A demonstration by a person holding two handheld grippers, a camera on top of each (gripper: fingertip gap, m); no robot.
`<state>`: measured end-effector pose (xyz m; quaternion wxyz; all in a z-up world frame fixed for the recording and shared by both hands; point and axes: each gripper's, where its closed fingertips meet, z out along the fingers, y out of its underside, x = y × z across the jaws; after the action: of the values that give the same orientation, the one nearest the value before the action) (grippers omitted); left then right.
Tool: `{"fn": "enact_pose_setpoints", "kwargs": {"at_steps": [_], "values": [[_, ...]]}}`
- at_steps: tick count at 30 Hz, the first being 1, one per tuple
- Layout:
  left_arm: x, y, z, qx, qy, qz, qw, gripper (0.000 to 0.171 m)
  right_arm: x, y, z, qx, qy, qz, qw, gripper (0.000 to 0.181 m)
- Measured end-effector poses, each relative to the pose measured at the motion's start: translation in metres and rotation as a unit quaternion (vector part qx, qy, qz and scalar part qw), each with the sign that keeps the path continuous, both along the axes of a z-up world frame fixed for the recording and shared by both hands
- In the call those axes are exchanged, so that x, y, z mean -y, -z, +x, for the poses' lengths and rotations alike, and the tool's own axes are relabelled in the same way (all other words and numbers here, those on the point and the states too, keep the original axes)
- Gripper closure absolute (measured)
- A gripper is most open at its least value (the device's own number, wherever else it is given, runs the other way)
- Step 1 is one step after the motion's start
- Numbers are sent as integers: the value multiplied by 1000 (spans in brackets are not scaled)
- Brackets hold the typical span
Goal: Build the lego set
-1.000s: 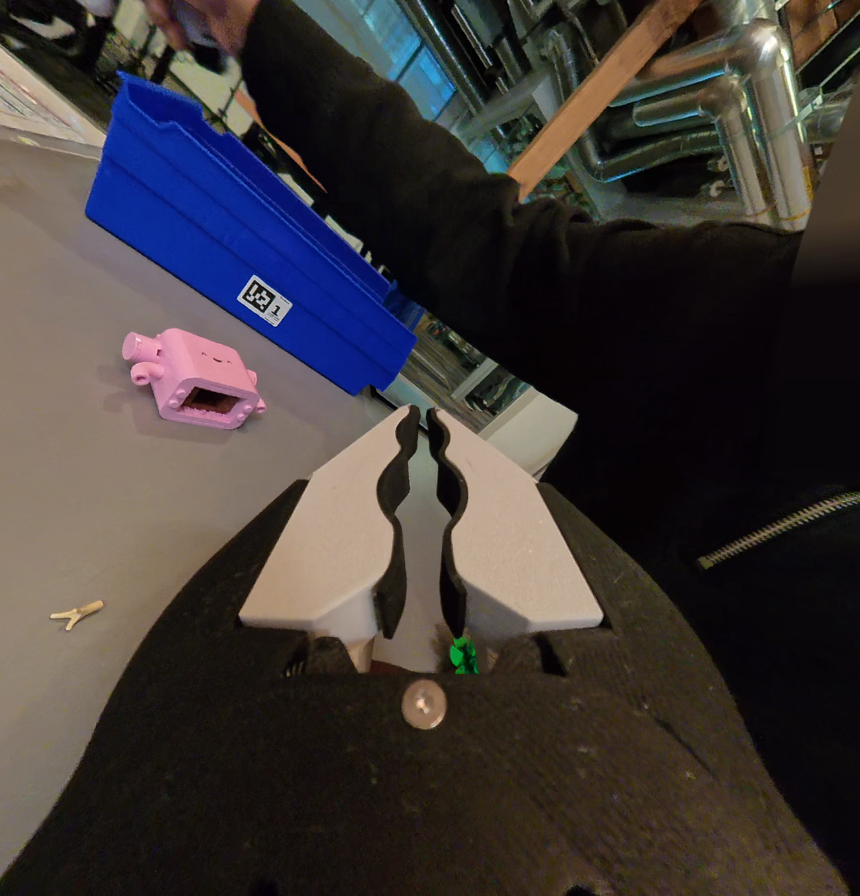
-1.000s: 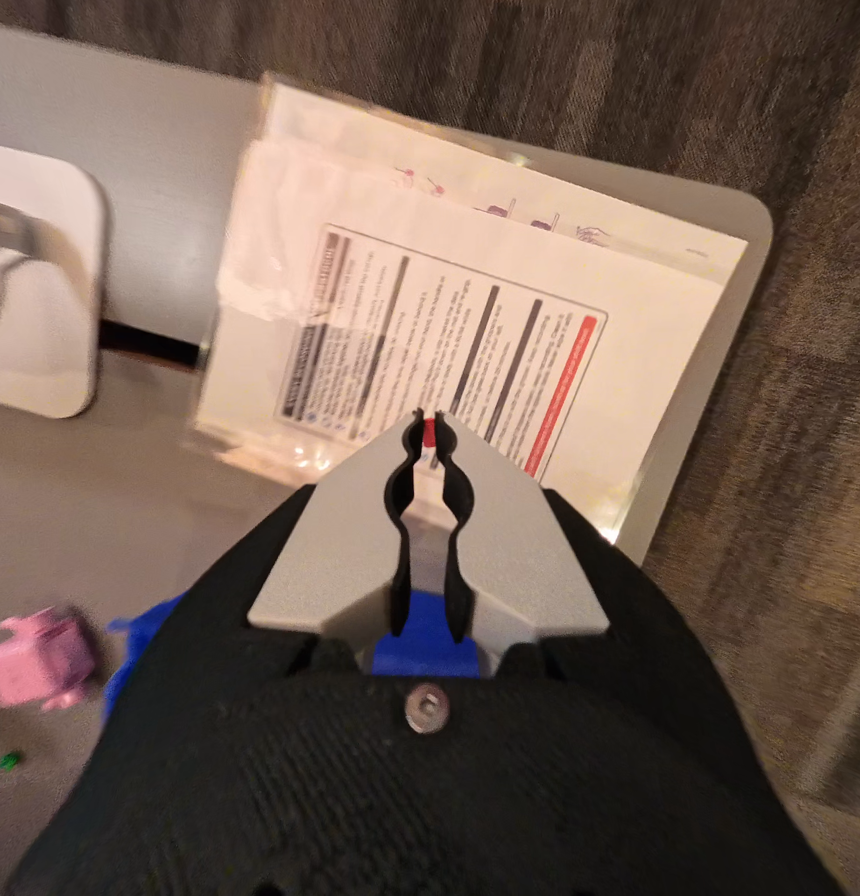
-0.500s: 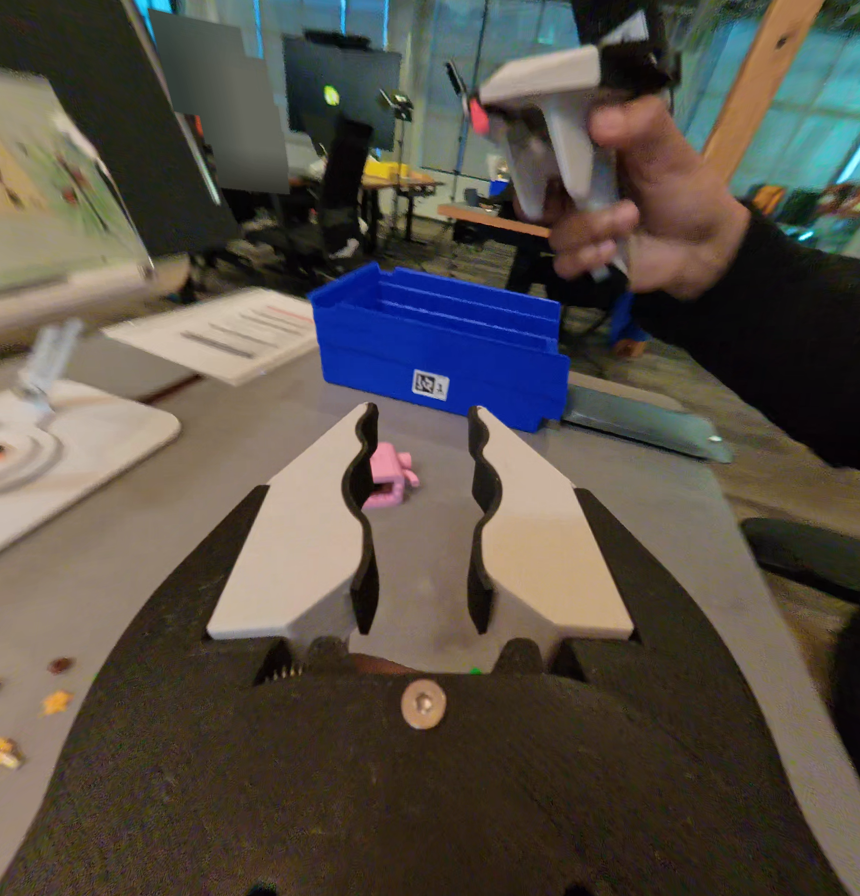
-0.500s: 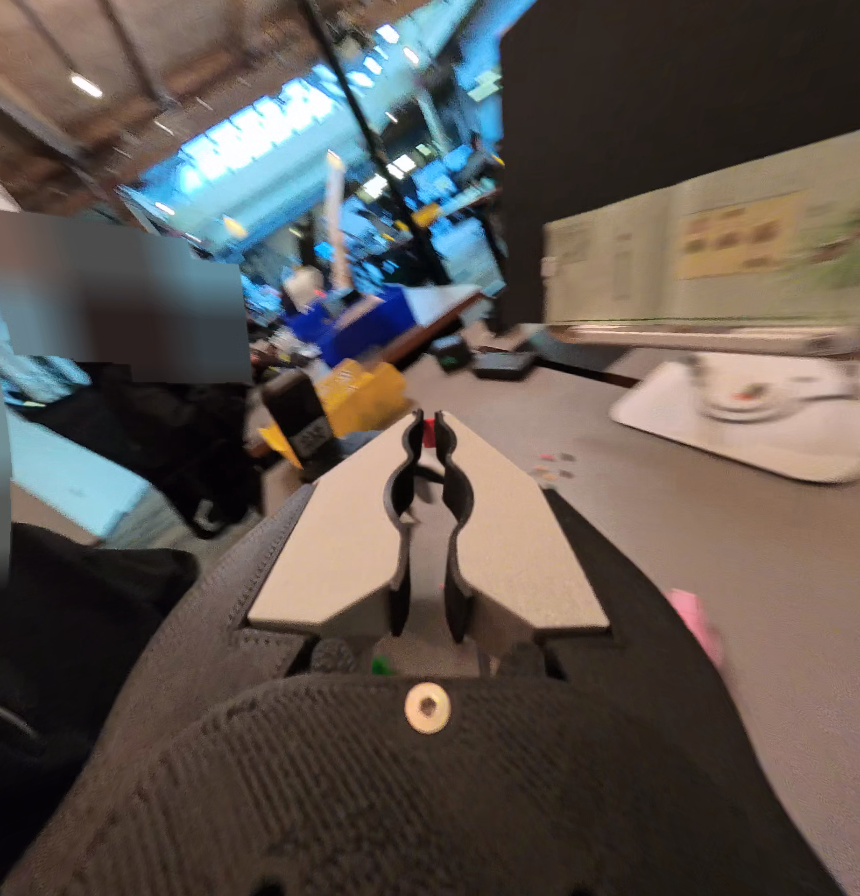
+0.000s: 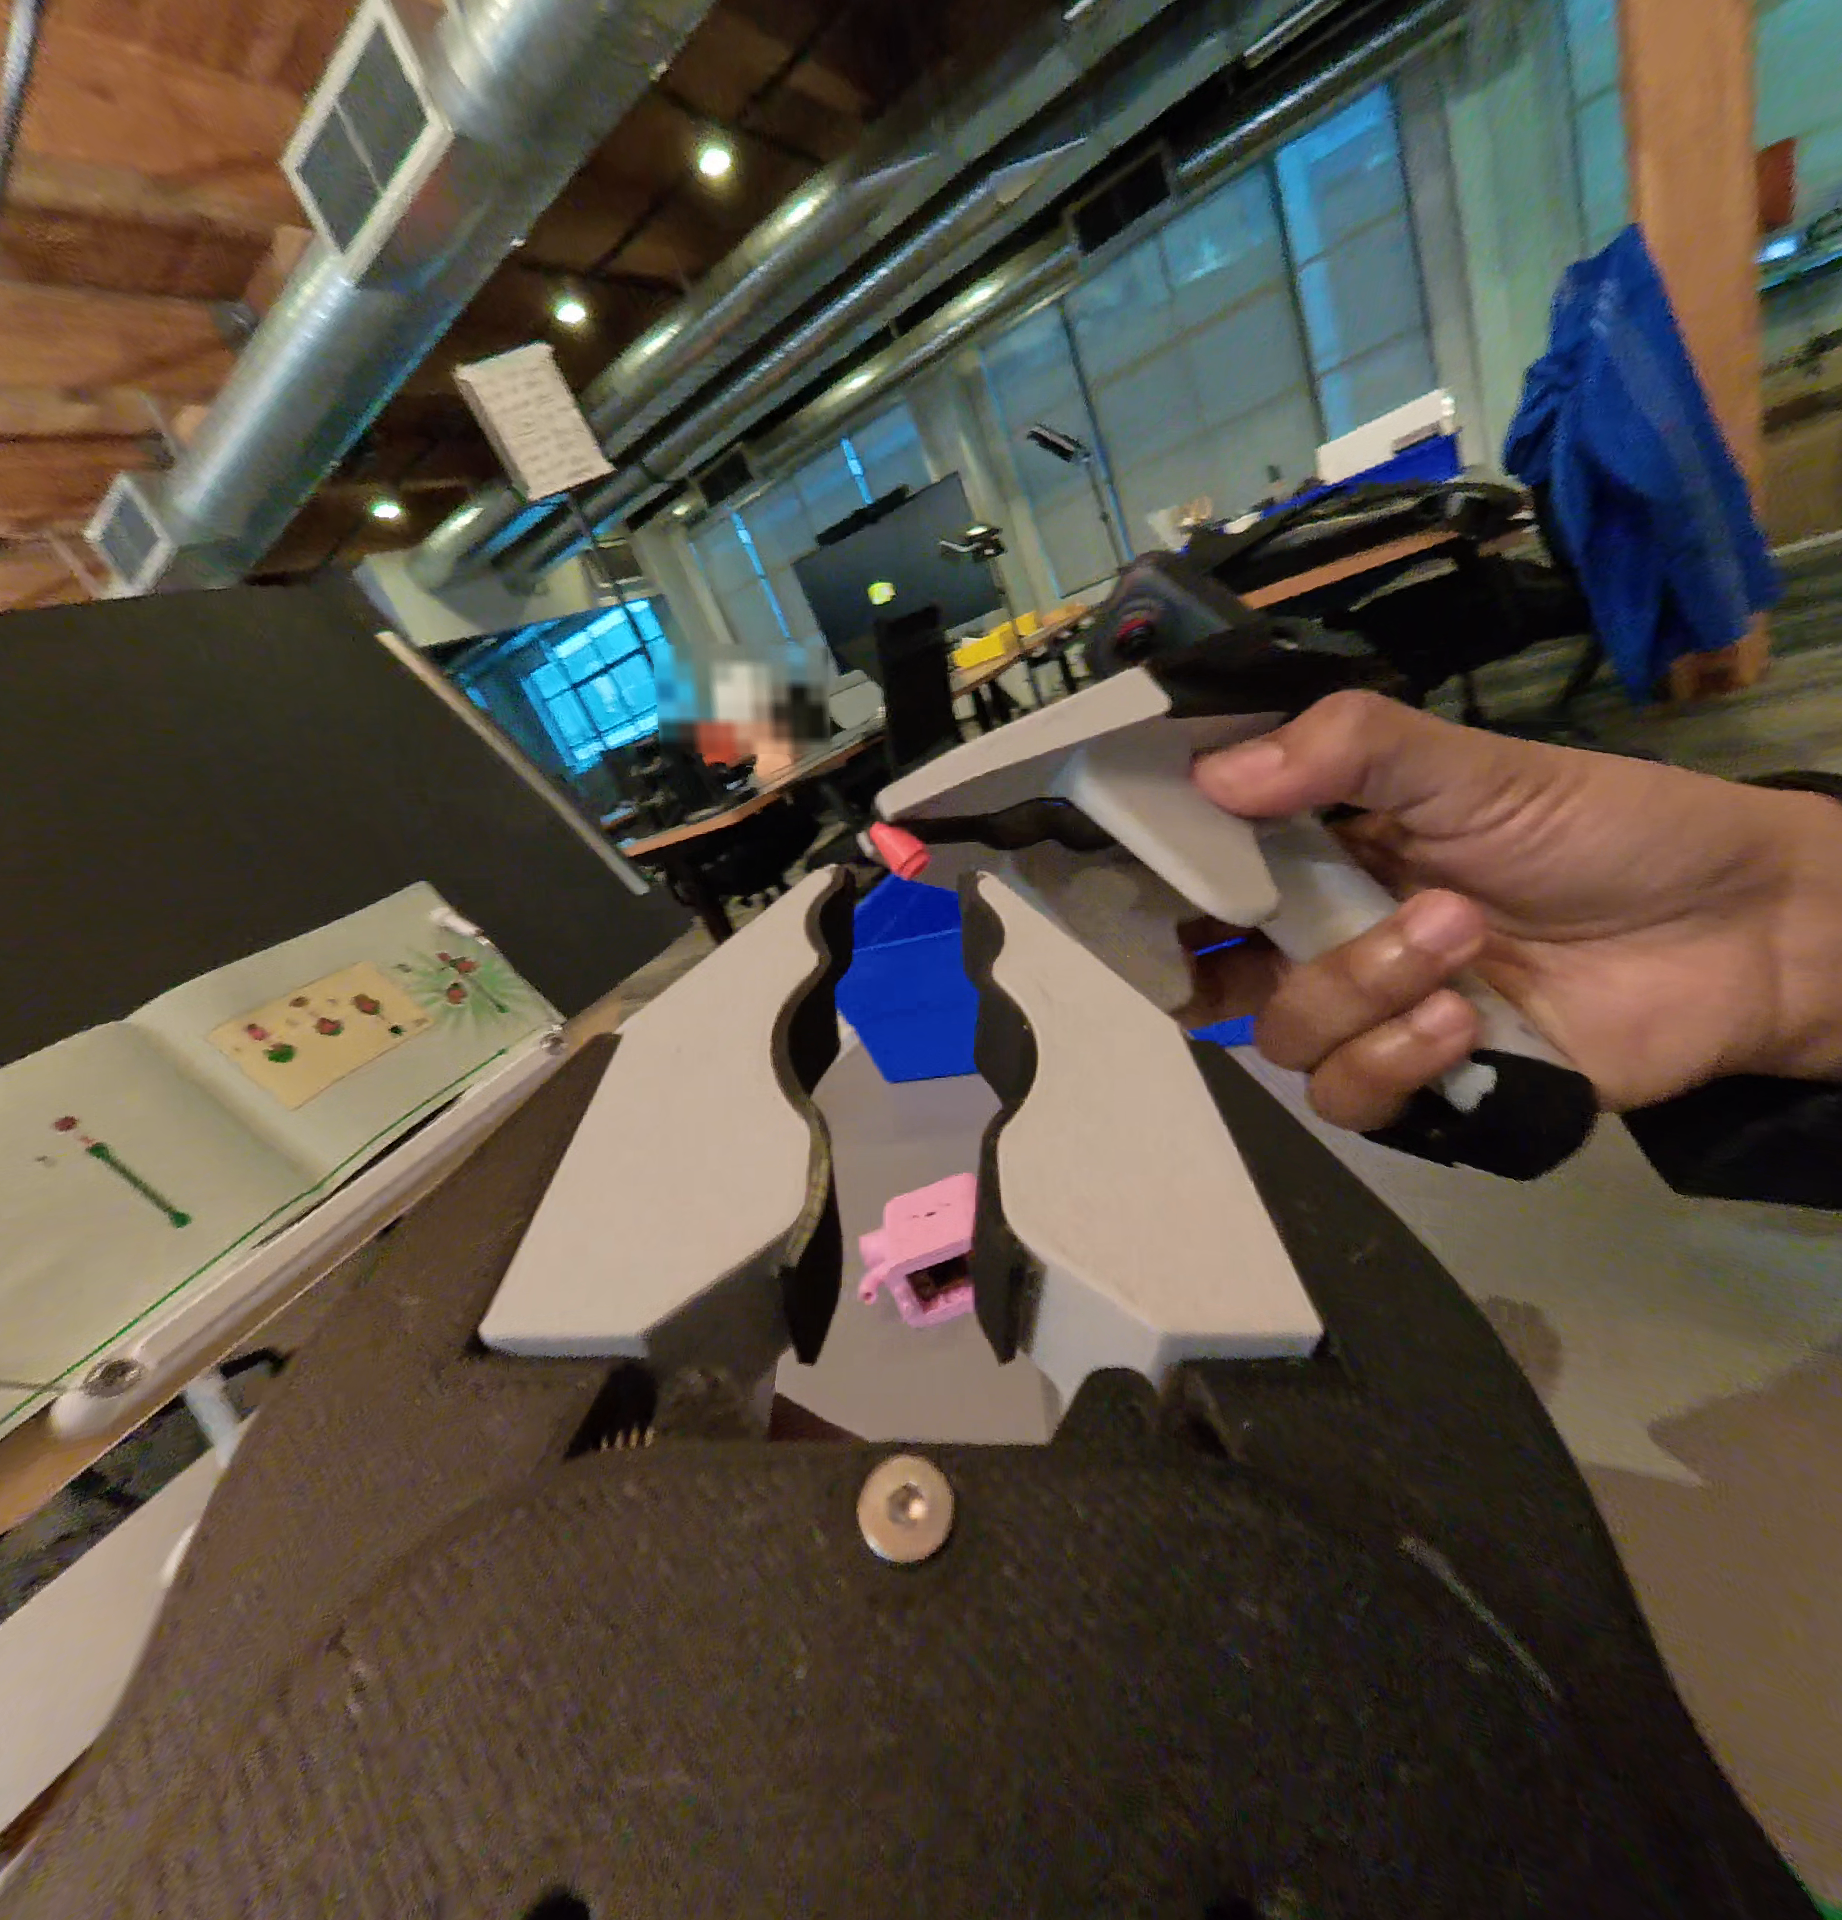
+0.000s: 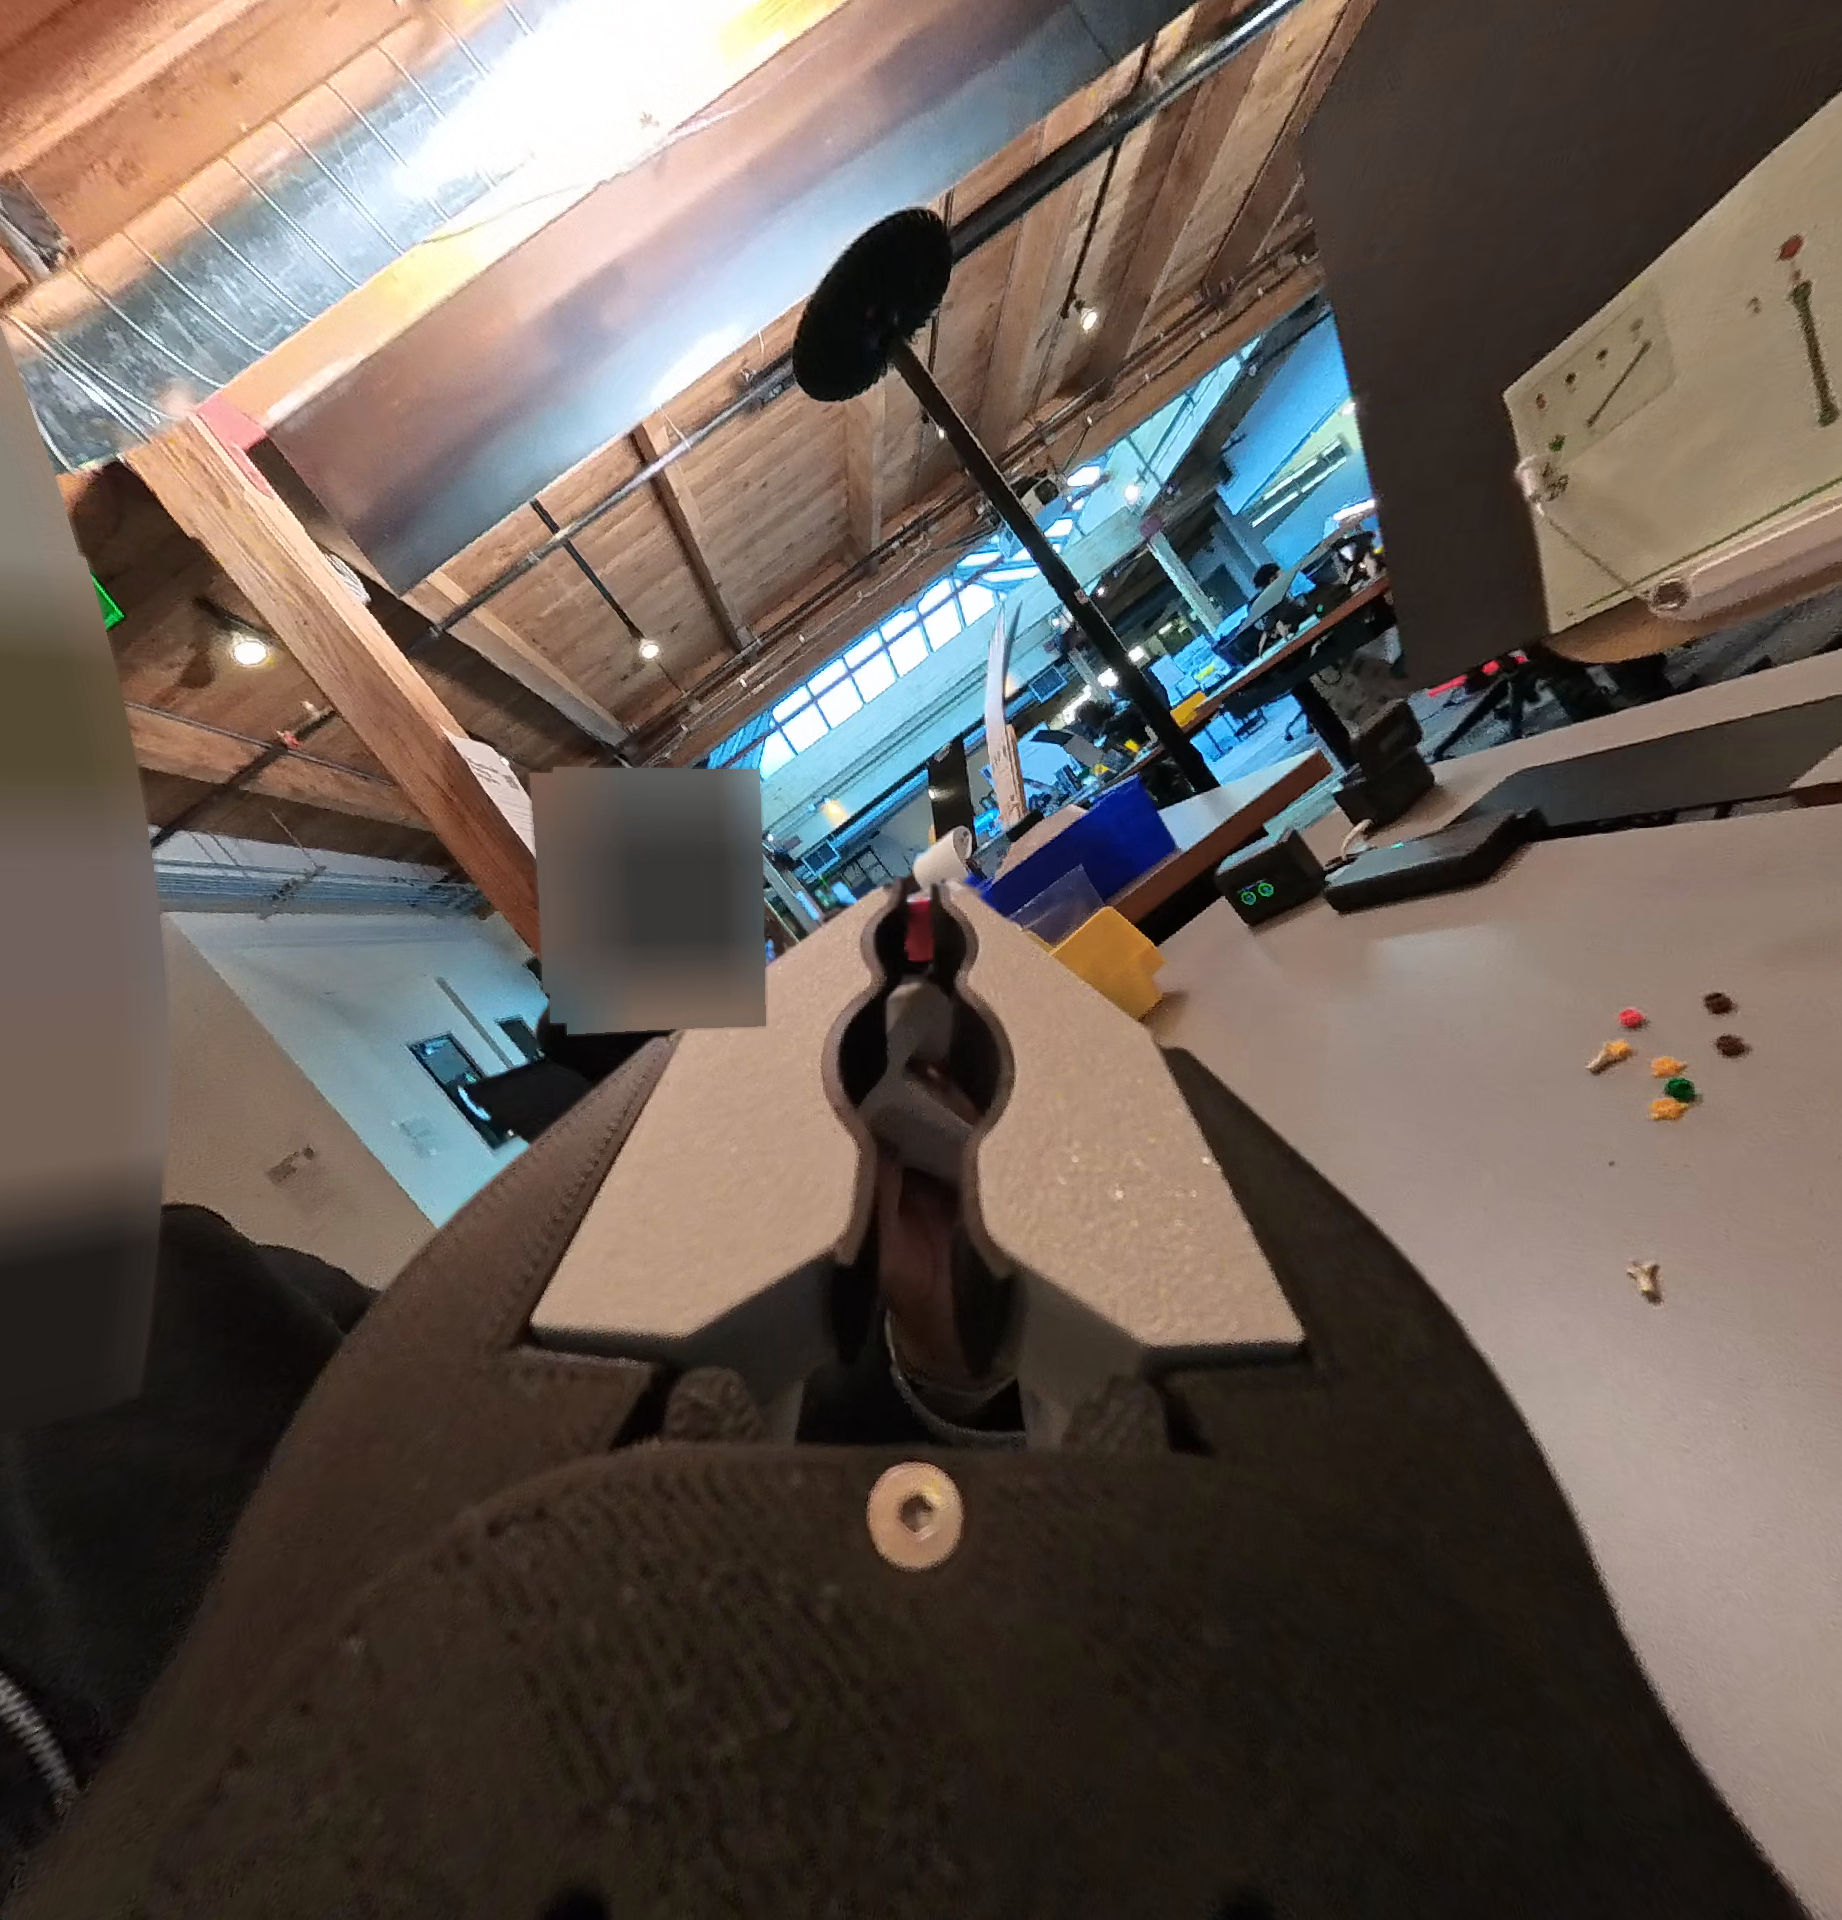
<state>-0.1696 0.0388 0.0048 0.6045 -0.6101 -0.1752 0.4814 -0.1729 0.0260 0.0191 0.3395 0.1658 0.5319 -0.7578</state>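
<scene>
Red piece (image 6: 918, 926) in raised right tongs (image 6: 922, 896)

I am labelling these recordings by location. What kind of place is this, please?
Probably a large open workshop or lab in an industrial building: exposed metal ducts, wooden ceiling beams, and rows of worktables beyond the grey table.

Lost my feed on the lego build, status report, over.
Left claw open, empty. Right claw shut on small red piece, raised off table. Pink block lying on grey table, untouched. Nothing blocking it.
</scene>
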Motion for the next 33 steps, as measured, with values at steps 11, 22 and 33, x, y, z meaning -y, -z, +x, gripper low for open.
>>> {"fn": "enact_pose_setpoints", "kwargs": {"at_steps": [11, 22, 33], "values": [[-5, 3, 1, -13, -10, -10, 1000, 167, -5, 8, 1, 0, 7, -3, 1000, 179], [-11, 8, 3, -4, 16, -34, 999, 167, -14, 15, -4, -61, -18, 41, 997, 164], [-45, 40, 12, 47, 103, -112, 987, 167, -53, 47, 18, -176, -140, 190, 956, 161]]}}
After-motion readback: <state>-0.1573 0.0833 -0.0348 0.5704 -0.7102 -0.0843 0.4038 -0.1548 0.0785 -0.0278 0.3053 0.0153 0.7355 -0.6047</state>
